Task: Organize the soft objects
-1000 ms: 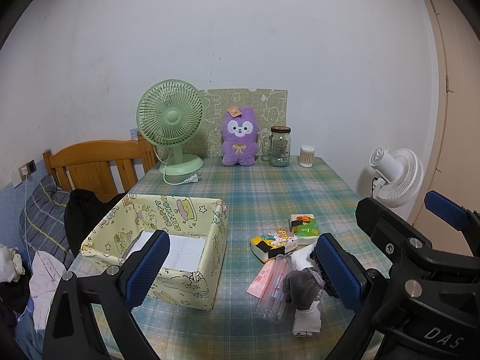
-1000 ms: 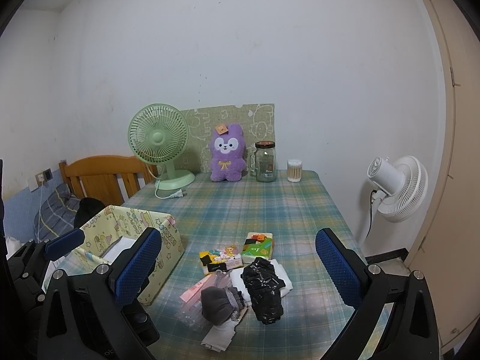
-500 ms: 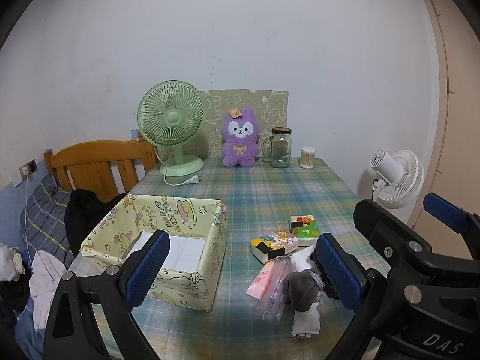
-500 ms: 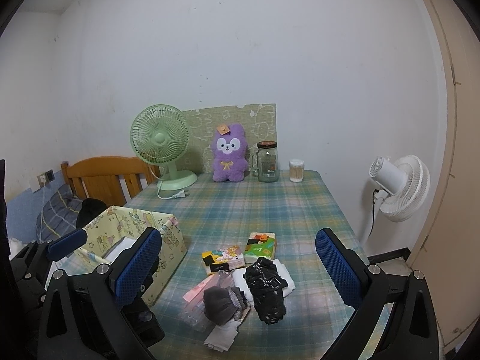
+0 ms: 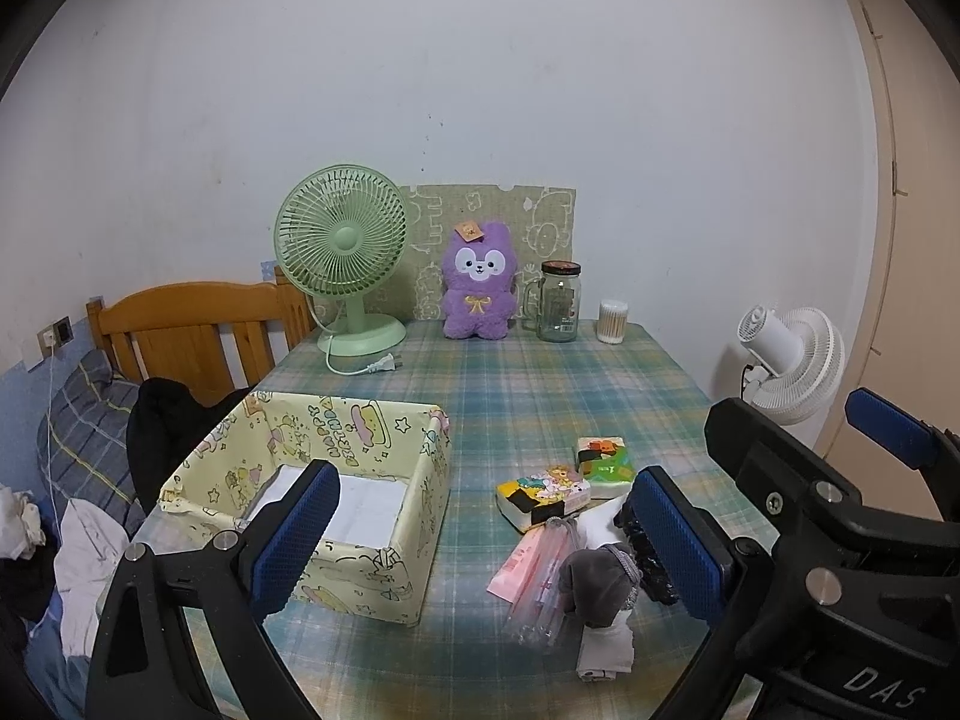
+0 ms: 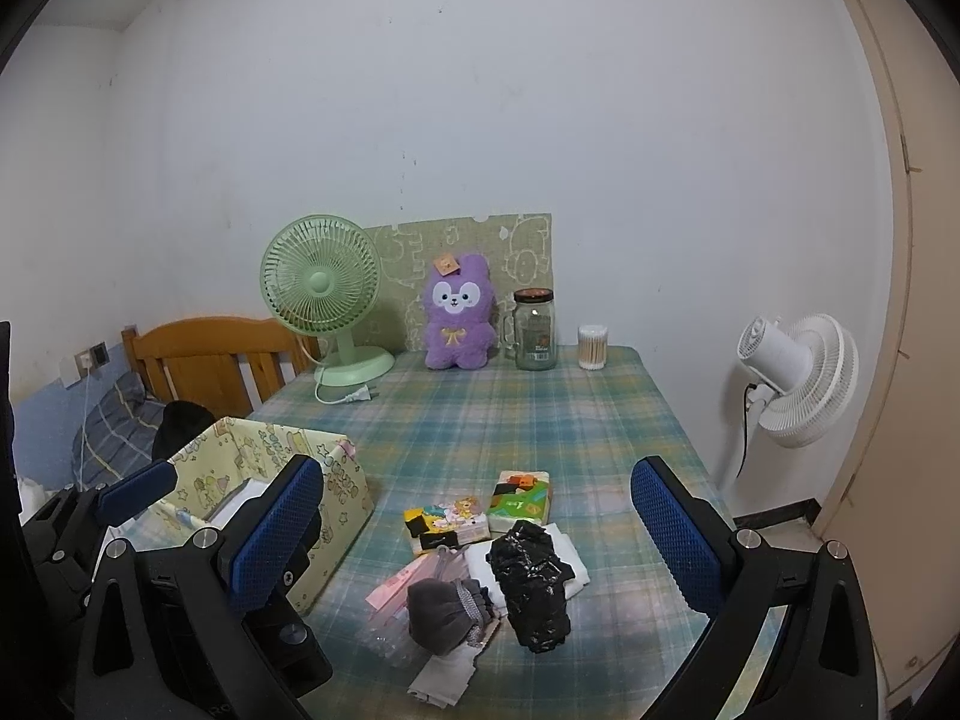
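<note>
— Right wrist view first: what is nearest to the right gripper (image 6: 480,534)?
— Its jaws stand wide apart and hold nothing. Between the fingers, low on the table (image 6: 540,414), lies the pile of soft things: a grey rolled sock (image 6: 441,606) at the near left, touching a black crumpled bag (image 6: 534,588) on its right, with a white cloth (image 6: 570,558) under them.
— And the left gripper (image 5: 486,540)?
— Also wide and empty. The pile lies near its right finger; the yellow fabric box (image 5: 312,480) is behind its left finger.
— Further away?
— Two small printed packs (image 6: 480,510) just beyond the pile. At the far edge stand a green fan (image 6: 324,300), a purple plush (image 6: 457,315) and a glass jar (image 6: 534,330).
</note>
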`<state>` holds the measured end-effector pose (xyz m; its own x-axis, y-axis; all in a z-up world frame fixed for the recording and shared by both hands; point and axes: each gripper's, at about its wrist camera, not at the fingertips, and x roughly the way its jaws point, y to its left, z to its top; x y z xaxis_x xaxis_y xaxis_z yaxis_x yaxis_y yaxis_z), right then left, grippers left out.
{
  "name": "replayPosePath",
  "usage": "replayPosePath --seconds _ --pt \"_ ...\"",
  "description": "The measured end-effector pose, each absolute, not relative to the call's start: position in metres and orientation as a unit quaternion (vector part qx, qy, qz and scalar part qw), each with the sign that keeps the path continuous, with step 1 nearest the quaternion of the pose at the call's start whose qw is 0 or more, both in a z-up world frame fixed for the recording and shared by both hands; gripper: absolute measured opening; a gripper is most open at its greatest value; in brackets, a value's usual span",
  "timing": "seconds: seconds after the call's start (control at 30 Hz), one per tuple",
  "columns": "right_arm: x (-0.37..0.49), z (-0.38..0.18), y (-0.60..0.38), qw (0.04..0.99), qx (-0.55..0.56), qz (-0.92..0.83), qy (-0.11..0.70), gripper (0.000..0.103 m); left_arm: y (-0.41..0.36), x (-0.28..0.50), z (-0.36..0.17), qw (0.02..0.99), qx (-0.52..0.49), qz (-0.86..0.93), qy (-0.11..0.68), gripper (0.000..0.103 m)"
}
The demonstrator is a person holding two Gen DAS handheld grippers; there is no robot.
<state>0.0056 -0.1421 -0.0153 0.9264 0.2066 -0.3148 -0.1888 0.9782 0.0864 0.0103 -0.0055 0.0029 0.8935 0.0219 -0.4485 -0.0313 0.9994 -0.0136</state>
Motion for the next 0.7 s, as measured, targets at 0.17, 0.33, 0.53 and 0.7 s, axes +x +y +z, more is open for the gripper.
replayPosePath --seconds 0.17,0.33,0.53,0.7 --pt "0.005 -0.015 -0.143 0.981 0.030 0.100 0.162 0.103 -0.008 0.005 0.001 0.974 -0.010 0.012 0.227 0.099" --pt "0.004 -0.014 -0.144 0.982 0.028 0.099 0.159 0.103 -0.010 0.003 0.001 0.975 -0.016 0.008 0.223 0.099" --pt "-0.002 -0.017 -0.152 0.983 0.036 0.094 0.155 0.103 -0.013 0.005 -0.001 0.975 -0.011 0.004 0.223 0.099" --pt "0.001 -0.020 -0.156 0.982 0.040 0.092 0.158 0.103 -0.017 0.009 -0.003 0.974 -0.007 0.002 0.227 0.099"
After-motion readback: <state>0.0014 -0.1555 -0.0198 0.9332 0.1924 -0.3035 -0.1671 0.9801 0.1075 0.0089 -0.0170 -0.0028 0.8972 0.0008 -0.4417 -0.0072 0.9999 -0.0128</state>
